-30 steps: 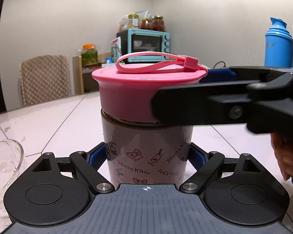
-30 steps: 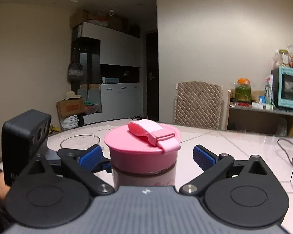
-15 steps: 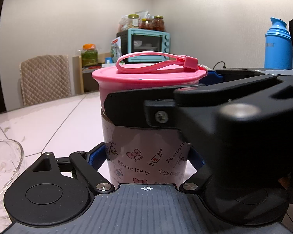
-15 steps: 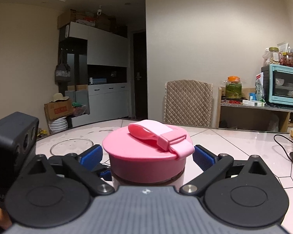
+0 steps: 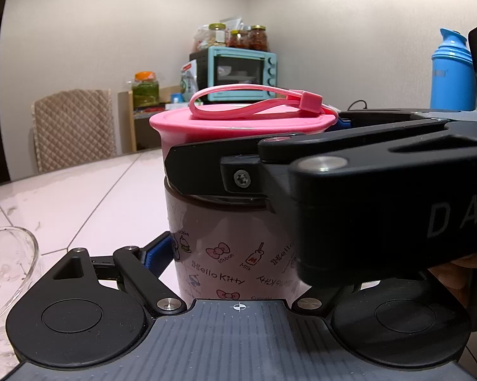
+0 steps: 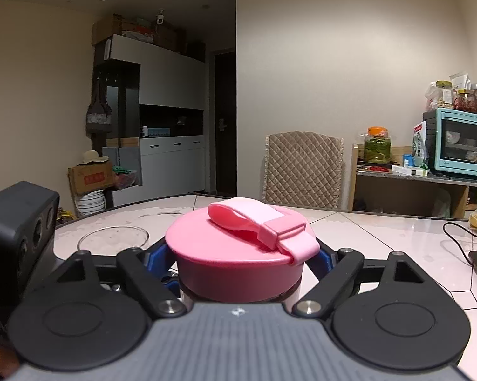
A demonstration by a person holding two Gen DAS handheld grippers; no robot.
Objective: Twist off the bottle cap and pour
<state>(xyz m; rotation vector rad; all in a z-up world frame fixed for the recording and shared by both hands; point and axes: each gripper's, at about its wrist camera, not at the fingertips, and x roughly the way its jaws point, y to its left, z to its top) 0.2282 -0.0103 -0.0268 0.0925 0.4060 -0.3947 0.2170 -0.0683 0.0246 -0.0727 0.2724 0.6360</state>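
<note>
A pink Hello Kitty bottle [image 5: 235, 254] stands upright on the white table. Its pink cap [image 5: 238, 125] with a strap loop sits on top. My left gripper [image 5: 235, 250] is shut on the bottle's body low down. My right gripper [image 6: 240, 262] is shut on the pink cap [image 6: 238, 254], its blue pads pressed against both sides. In the left wrist view the right gripper's black finger [image 5: 333, 171] crosses in front of the cap from the right. A clear glass bowl [image 5: 3, 273] stands at the left, also in the right wrist view [image 6: 112, 238].
A blue thermos [image 5: 451, 73] stands at the back right. A quilted chair [image 6: 303, 168] is behind the table. A shelf holds a teal toaster oven [image 6: 460, 144] and jars. A black cable [image 6: 460, 235] and a dark flat object lie at the table's right.
My right gripper has moved in around the cap and closed on it; its pads stood apart from the cap before. The left gripper and bottle have not moved.
</note>
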